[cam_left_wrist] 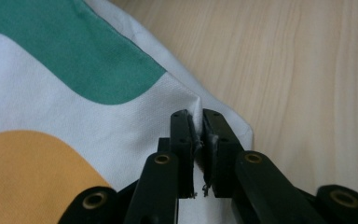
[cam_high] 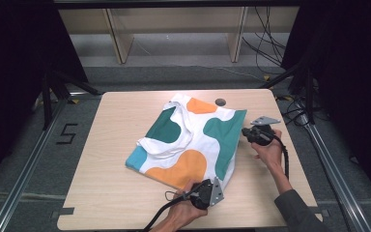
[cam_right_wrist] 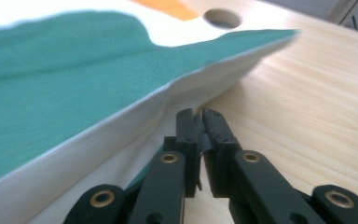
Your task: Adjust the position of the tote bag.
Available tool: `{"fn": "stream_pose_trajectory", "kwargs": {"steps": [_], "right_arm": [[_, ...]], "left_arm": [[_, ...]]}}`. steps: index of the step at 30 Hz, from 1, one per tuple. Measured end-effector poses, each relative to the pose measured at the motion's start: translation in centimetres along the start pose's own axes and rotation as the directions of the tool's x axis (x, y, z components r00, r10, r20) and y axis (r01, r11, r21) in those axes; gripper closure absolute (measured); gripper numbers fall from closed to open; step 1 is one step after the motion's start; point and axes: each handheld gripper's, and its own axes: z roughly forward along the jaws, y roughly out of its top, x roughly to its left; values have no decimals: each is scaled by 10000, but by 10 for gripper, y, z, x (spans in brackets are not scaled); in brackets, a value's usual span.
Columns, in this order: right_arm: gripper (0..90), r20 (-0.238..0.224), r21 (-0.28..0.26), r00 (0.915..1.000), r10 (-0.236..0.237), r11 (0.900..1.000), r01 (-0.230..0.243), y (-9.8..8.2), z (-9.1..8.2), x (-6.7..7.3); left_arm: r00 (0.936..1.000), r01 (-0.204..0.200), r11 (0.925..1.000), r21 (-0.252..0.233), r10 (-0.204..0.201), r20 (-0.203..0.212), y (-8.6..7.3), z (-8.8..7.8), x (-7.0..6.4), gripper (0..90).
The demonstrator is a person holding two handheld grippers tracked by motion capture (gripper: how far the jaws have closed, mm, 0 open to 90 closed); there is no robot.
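White cloth bag with green and orange patches (cam_high: 193,140): fine woven, matt. Pale wood-grain bench (cam_high: 116,145): smooth, faint sheen. Left gripper (cam_left_wrist: 199,140), right gripper (cam_right_wrist: 200,140): black matt plastic, brass-coloured rivets.

Your left hand (cam_high: 186,212) comes in at the bottom edge, holding the left gripper (cam_high: 211,186) at the near corner of the patterned cloth (cam_high: 188,140). Your right hand (cam_high: 269,151) carries the right gripper (cam_high: 245,131) against the cloth's right edge, its grey plate (cam_high: 264,120) on top. The cloth, white with teal and orange blobs, lies rumpled mid-table (cam_high: 111,183), one fold bunched across its centre. A round hole (cam_high: 221,102) sits in the tabletop just past the cloth's far edge. A cable (cam_high: 284,154) trails from the right gripper.
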Motion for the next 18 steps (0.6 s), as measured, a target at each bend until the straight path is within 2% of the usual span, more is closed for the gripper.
{"fn": "stream_pose_trajectory", "kwargs": {"steps": [1,2,5,7,9,10,11,12,14,15,16,18], "right_arm": [[831,-103,-132,9999,67,9999,-68,-2,-17,-4],[822,-278,-80,9991,333,9994,-336,-3,-23,-2],[795,-597,41,9978,295,9996,-294,-8,-44,9],[780,-878,188,9958,243,9996,-228,-12,-58,18],[753,-799,235,9967,116,9997,-98,-15,-72,24],[738,-767,258,9969,170,9996,-151,-18,-77,26],[721,-821,242,9963,253,9994,-234,-20,-81,26],[697,-822,183,9959,365,9992,-351,-24,-85,27],[633,-957,279,9930,690,9974,-667,-30,-91,29],[608,-1068,249,9925,599,9980,-575,-32,-91,29],[583,-1325,390,9859,1019,9945,-975,-34,-93,35],[548,-1577,604,9817,1065,9934,-980,-36,-96,44]], "left_arm": [[10000,14,10000,6,-14,-1,5,4,-1,826],[9999,64,9999,-101,-65,-88,12,11,-2,825],[9998,105,9999,-58,-106,-157,20,18,-4,825],[9988,482,9984,-280,-484,-49,34,32,-3,823],[9967,809,9955,-490,-805,96,39,38,-3,794],[9944,1024,9930,-585,-1006,325,41,39,-5,745],[9932,1093,9919,-640,-1065,464,41,36,-5,684],[9892,1316,9887,-724,-1261,750,40,28,-3,629],[9783,1839,9760,-1164,-1703,1178,35,13,1,521],[9760,1948,9716,-1345,-1785,1244,32,3,5,476],[9711,2223,9616,-1606,-2037,1248,28,-6,9,445],[9757,2115,9643,-1594,-1988,923,20,-26,22,405]]}}
